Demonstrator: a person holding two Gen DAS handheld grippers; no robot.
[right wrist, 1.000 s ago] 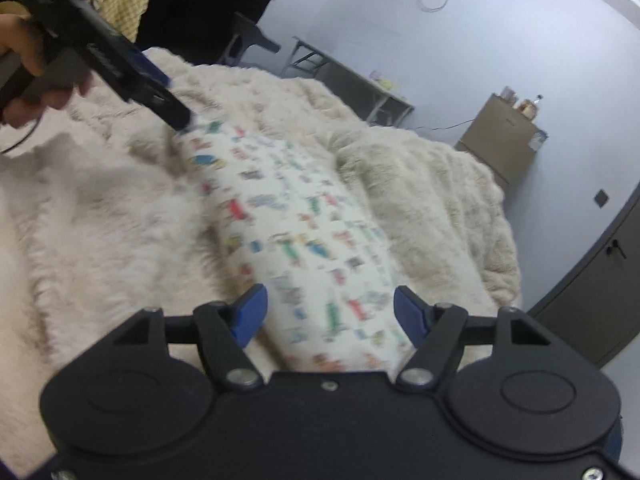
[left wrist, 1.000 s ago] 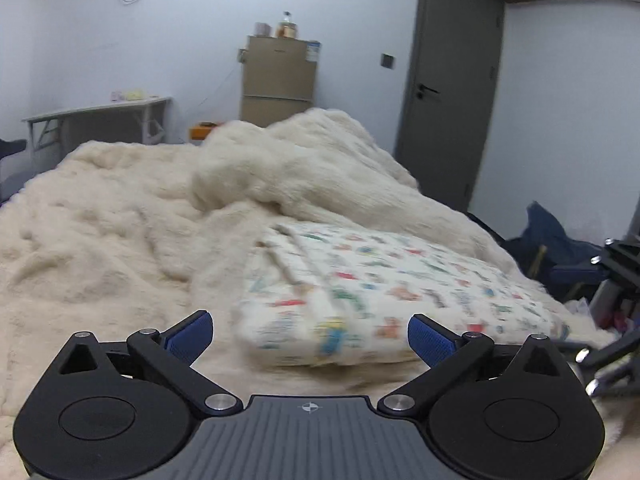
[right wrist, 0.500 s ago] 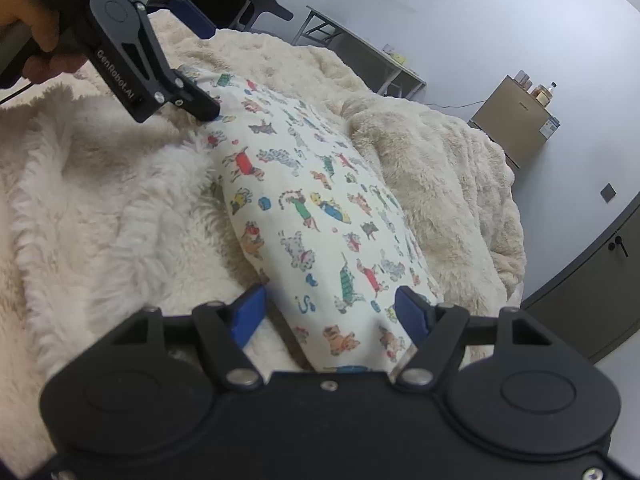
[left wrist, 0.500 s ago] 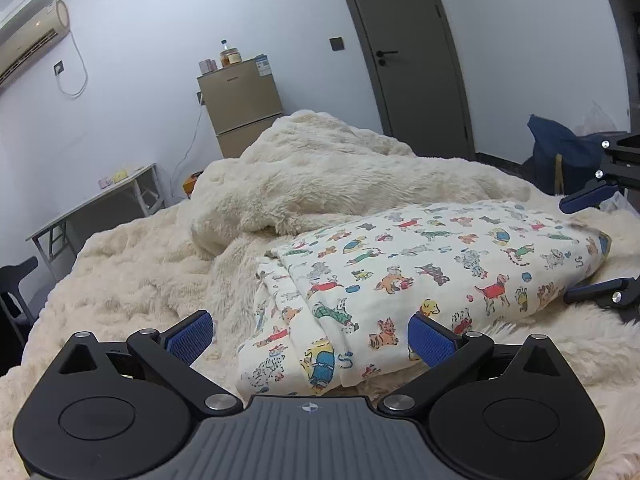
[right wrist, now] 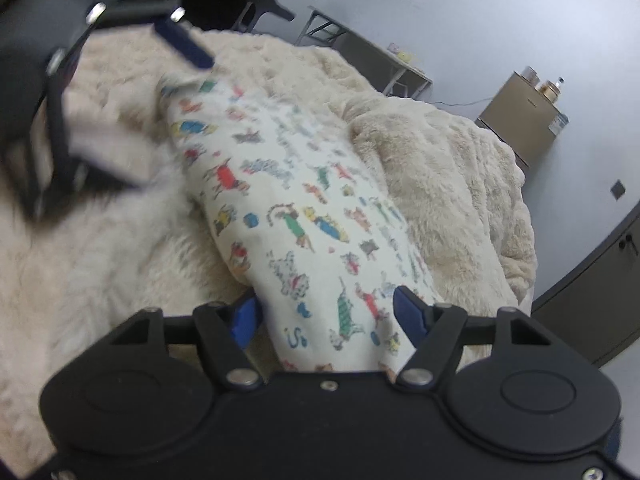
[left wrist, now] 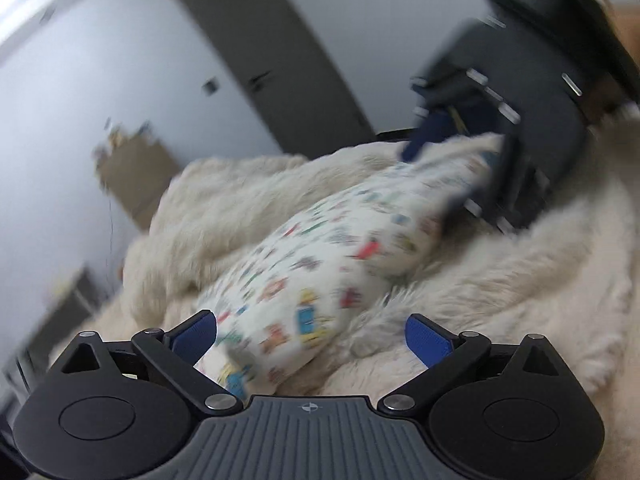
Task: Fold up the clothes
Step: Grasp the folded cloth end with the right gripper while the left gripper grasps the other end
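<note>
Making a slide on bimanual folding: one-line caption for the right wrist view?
Open right gripper straddles the near end of the cartoon-print garment on a fluffy blanket.

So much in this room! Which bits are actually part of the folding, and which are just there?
Part of the folding:
printed garment
left gripper
right gripper

Just there:
fluffy blanket
small fridge
grey door
folding table

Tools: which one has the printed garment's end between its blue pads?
Both. The right tool and the left tool are each open around opposite ends of the printed garment.
</note>
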